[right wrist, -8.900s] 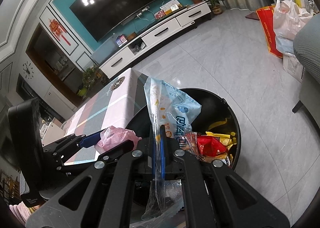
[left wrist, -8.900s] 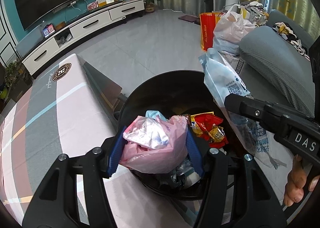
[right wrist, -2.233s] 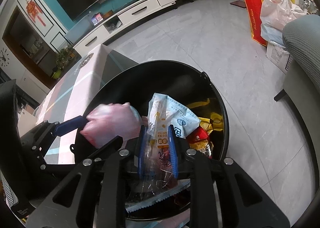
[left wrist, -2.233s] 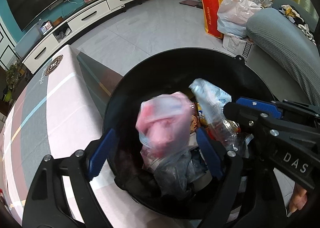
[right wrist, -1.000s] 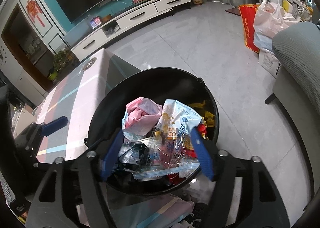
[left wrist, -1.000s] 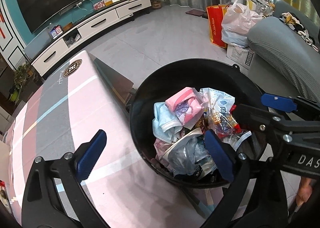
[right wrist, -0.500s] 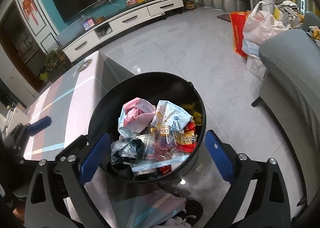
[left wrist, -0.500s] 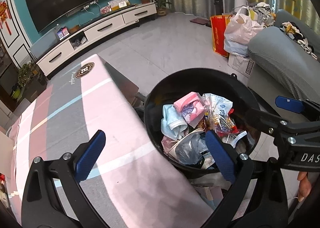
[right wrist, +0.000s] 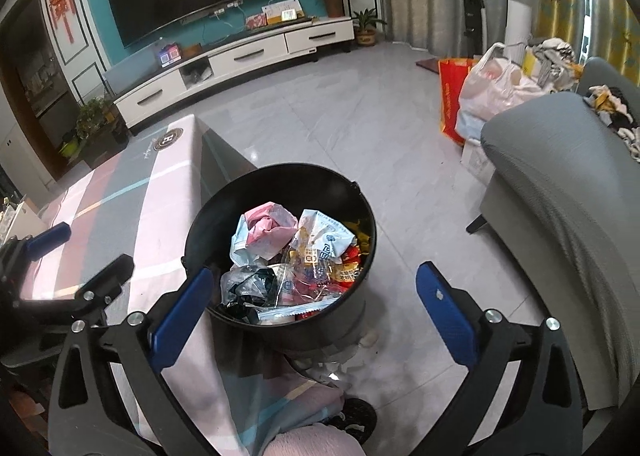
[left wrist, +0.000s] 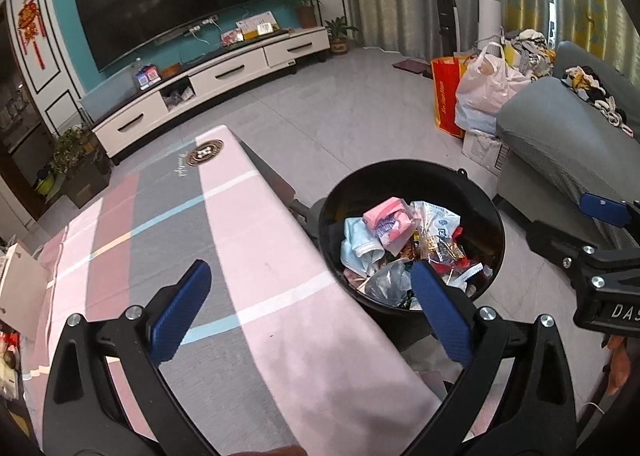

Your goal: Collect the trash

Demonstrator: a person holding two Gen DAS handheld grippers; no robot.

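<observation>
My left gripper [left wrist: 308,308] hangs above the pink-and-grey striped tablecloth [left wrist: 256,256], jaws spread wide, nothing between the blue pads [left wrist: 180,310]. My right gripper [right wrist: 316,316] is above the black trash bin [right wrist: 360,207], its jaws opening, near full spread, and empty; from this view the bin sits between the pads without touching them. The bin stands on the grey tiled floor [right wrist: 340,115], just beside the table's edge. The trash lies inside it: a crumpled pink plastic bag [right wrist: 266,225] on top toward the table side, a white-and-blue printed snack bag [right wrist: 324,242] touching it on the right, red and yellow wrappers [right wrist: 348,268] beyond, a clear zip pouch [right wrist: 296,296] and dark crumpled film [right wrist: 248,284] at the near rim. A grey sofa [right wrist: 560,195] stands to the right of the bin; a red shopping bag [right wrist: 450,95] and a white plastic bag [right wrist: 492,91] sit farther back.
</observation>
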